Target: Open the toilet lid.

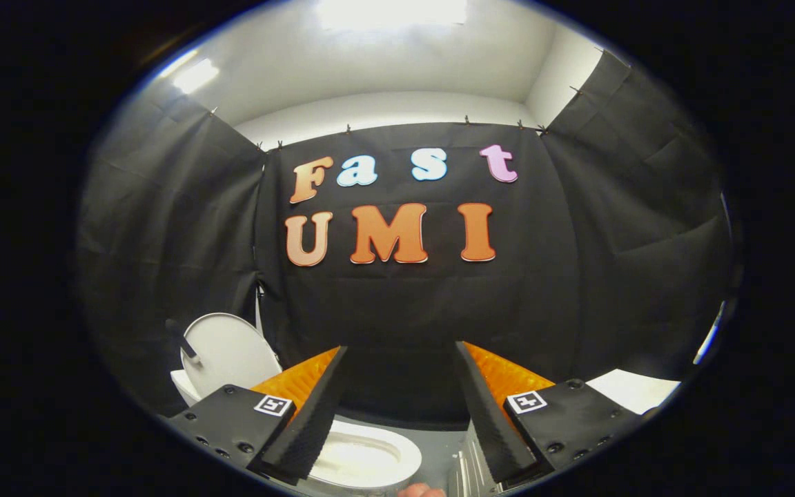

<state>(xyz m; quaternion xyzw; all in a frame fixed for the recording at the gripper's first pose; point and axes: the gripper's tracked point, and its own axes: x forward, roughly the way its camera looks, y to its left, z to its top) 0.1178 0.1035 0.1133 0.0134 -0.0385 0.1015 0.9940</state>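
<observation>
One lid: the toilet lid (228,352) stands raised, white, rounded and glossy, tilted back toward the black cloth wall (411,304), off to the left beyond my left finger.
Bowl: the toilet bowl (363,459) lies open and white below, partly between my fingers and partly under the left one.
Gripper: my gripper (401,400) has its fingers spread wide, holding nothing.
Floor: a grey floor (442,455) shows just right of the bowl.
Hand: a fingertip (421,491) shows below the bowl.

Black cloth walls (404,310) hang beneath a white ceiling (370,62) with bright lights (390,12).
</observation>
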